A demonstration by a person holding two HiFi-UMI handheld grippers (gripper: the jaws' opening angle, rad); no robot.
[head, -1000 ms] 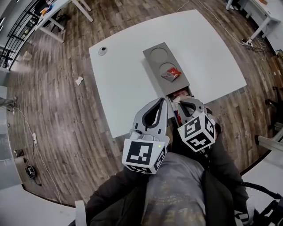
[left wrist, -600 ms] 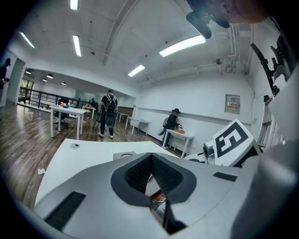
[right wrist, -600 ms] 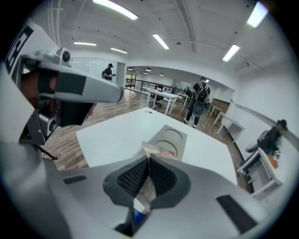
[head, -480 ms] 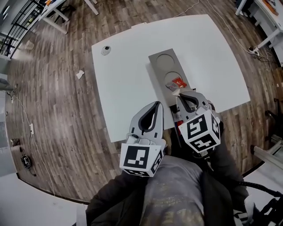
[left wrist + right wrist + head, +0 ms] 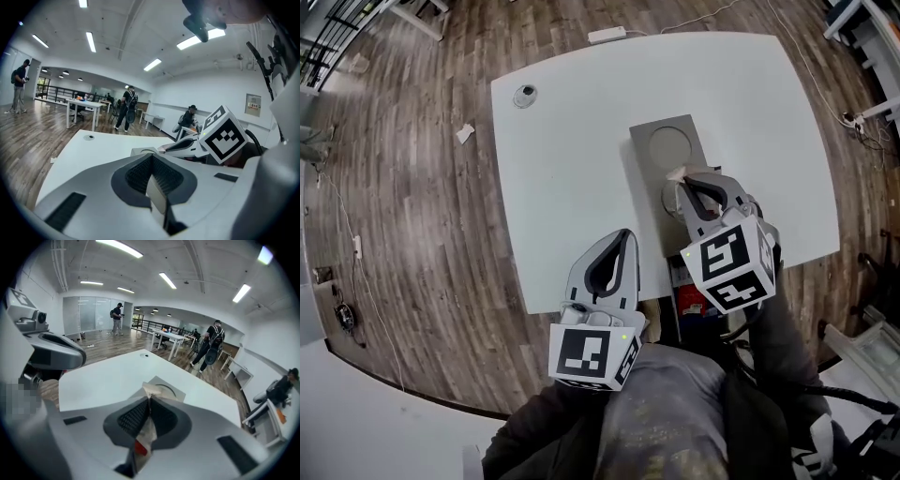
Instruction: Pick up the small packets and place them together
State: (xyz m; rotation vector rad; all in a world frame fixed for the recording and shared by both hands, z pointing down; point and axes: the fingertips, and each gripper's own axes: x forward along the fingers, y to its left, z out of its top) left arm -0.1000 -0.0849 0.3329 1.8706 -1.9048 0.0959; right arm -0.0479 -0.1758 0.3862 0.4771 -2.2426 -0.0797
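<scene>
Clamping a small white-and-red packet (image 5: 149,430), the right hand-held gripper (image 5: 684,186) hangs over the flat grey tray (image 5: 643,139), apparently to deposit it, while the left hand-held gripper (image 5: 622,240) idles closed, empty.

An open-plan office or lab hall: a white table (image 5: 581,187) stands on a wood-plank floor (image 5: 412,234), with a power strip (image 5: 607,36) and its cable lying at the table's twelve o'clock and more white desks (image 5: 874,33) at two o'clock. Long ceiling strip lights (image 5: 168,281) run overhead. In the right gripper view, glass partitions (image 5: 89,312) close the far end at ten o'clock, a black railing (image 5: 152,325) runs at twelve, and a person with a backpack (image 5: 208,350) stands among further tables (image 5: 171,338) at one o'clock.
</scene>
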